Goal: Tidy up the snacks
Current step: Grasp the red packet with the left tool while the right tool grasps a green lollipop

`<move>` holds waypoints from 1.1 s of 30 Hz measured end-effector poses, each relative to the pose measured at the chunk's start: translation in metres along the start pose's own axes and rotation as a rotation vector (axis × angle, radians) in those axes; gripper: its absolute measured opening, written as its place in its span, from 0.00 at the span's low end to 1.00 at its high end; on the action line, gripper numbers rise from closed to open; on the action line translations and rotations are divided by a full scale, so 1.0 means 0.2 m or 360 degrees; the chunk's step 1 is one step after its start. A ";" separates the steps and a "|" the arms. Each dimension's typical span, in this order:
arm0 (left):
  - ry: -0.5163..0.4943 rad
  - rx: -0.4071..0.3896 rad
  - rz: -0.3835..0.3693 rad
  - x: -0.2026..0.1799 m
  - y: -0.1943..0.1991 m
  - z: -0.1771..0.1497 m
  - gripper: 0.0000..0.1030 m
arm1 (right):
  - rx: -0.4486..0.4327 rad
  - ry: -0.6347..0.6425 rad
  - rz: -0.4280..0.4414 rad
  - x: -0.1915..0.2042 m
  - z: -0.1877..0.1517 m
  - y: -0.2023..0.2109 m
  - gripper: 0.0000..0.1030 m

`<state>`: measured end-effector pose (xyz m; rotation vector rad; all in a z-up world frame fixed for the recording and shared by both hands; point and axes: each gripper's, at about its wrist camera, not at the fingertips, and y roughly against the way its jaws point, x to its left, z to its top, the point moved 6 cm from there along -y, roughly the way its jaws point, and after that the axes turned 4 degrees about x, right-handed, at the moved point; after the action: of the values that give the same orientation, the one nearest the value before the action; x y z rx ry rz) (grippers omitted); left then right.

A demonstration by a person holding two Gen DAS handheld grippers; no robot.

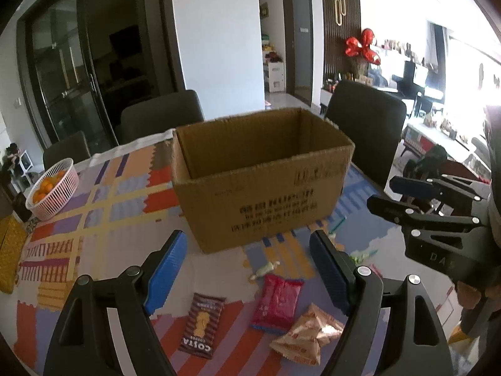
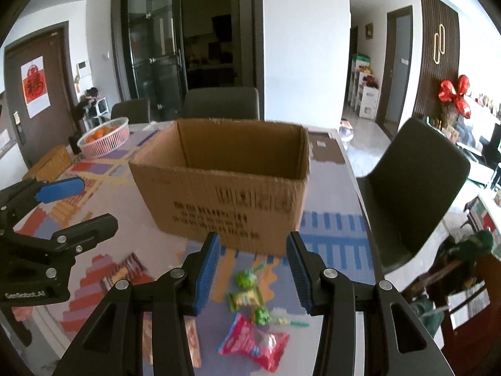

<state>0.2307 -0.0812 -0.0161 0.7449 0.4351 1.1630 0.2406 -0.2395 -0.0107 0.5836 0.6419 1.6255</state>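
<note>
Both claws hang released above the worktop (image 1: 103, 194), nothing between their blue pads. Left claw (image 1: 247, 269), lower centre of the left wrist view, stands wide; right claw (image 2: 253, 269), lower centre of the right wrist view, stands narrower but clear of any packet.

Step in hand, as judged: the approach to a first pick, since every snack in view lies on the patterned cloth and the visible part of the cardboard box (image 1: 260, 181) interior shows no snack.

Left wrist view: brown coffee packet (image 1: 202, 324), red packet (image 1: 277, 305) and tan crinkled packet (image 1: 308, 335) lie low in the frame, below the pad tips and between the two fingers; the box stands above them, at frame centre. A pink basket (image 1: 53, 191) of oranges sits at the left edge.

Right wrist view: green sweets (image 2: 247, 294) lie between the fingers, the pink-red packet (image 2: 255, 343) lower still.

Next move, as judged: each claw must descend over one packet, straddle it, close on it, then lift it over the box rim. Flat foil packets may slide on the cloth.
</note>
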 end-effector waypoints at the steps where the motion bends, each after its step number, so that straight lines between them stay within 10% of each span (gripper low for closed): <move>1: -0.0002 0.0016 -0.0004 -0.01 -0.01 -0.02 0.78 | 0.0017 -0.0005 -0.0006 -0.01 -0.02 -0.01 0.44; 33: -0.0058 0.0495 -0.0096 -0.13 -0.50 -0.41 0.78 | 0.0447 0.0167 -0.0050 -0.06 -0.44 -0.37 0.44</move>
<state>0.2336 -0.1007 -0.1460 1.0135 0.6124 1.0351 0.2342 -0.2504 -0.1255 0.6908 0.9622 1.5550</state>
